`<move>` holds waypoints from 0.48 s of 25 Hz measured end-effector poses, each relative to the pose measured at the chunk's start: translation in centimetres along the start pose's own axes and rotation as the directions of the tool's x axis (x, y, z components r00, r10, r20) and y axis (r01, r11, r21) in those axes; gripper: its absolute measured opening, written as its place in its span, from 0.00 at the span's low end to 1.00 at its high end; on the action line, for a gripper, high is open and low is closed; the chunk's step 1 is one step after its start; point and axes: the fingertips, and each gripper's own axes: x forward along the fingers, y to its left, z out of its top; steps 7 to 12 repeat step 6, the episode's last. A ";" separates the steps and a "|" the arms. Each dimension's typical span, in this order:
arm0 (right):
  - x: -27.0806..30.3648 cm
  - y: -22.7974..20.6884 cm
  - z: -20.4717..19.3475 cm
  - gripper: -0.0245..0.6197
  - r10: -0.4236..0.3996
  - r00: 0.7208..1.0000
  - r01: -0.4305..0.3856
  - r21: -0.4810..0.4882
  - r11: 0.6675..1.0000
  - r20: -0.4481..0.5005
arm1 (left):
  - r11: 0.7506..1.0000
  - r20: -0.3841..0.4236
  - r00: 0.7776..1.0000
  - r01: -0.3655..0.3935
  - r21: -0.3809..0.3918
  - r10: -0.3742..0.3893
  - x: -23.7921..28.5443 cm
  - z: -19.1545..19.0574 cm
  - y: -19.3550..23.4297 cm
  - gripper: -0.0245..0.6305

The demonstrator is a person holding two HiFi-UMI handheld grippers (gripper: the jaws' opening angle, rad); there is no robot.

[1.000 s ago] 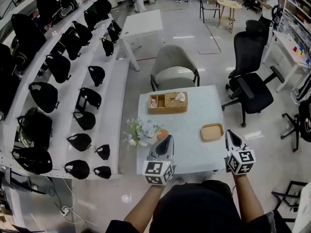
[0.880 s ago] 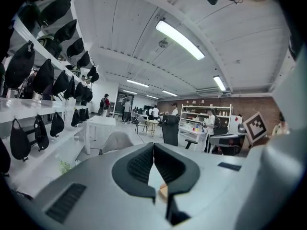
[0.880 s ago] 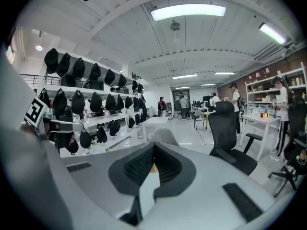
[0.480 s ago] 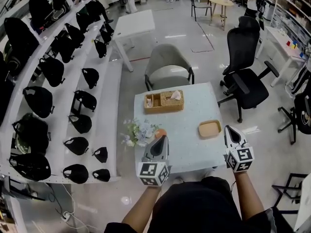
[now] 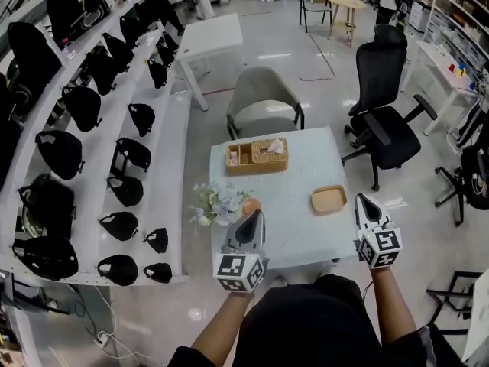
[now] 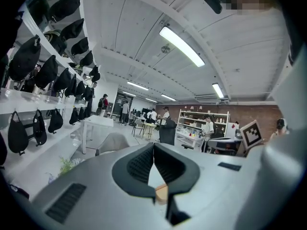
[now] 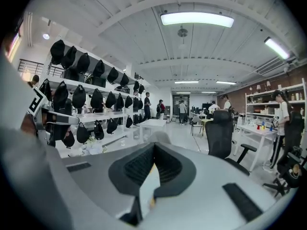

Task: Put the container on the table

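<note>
Tiered white shelving (image 5: pixel 92 151) hung with black bags ran down the left side of the head view. Beside it stood the pale square surface (image 5: pixel 294 232), with a grey armchair (image 5: pixel 263 102) at its far edge and a black office chair (image 5: pixel 390 128) off its right side.

On the far part of the surface lay a wicker basket (image 5: pixel 256 157) divided into compartments. A bunch of pale flowers (image 5: pixel 216 205) lay at the left edge, and a small orange thing (image 5: pixel 251 205) was just beside them.

The left tool (image 5: pixel 256 215) was held over the near left part of the surface, pointing toward the flowers. Its own view showed its jaws pressed together with nothing between them. The right tool (image 5: pixel 360 198) hung by the near right corner, its jaws likewise together and empty.

The container (image 5: pixel 329 200), a shallow tan tray, sat flat on the surface near the right edge. It was close to the right tool's tip but apart from it.
</note>
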 end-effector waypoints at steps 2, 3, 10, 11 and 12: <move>-0.2 0.4 -0.2 0.03 0.007 1.000 -0.007 0.005 1.000 -0.003 | 1.000 0.000 1.000 -0.001 -0.005 0.001 -0.3 -0.1 0.0 0.05; -0.3 0.8 -0.3 0.03 0.012 1.000 -0.012 0.008 1.000 -0.006 | 1.000 -0.001 1.000 -0.001 -0.008 0.001 -0.5 -0.1 -0.1 0.05; -0.6 1.8 -0.7 0.03 0.027 1.000 -0.026 0.014 1.000 -0.015 | 1.000 -0.002 1.000 -0.005 -0.015 0.005 -1.0 -0.2 -0.1 0.05; -0.6 1.8 -0.7 0.03 0.027 1.000 -0.026 0.014 1.000 -0.015 | 1.000 -0.002 1.000 -0.005 -0.015 0.005 -1.0 -0.2 -0.1 0.05; -0.6 1.8 -0.7 0.03 0.027 1.000 -0.026 0.014 1.000 -0.015 | 1.000 -0.002 1.000 -0.005 -0.015 0.005 -1.0 -0.2 -0.1 0.05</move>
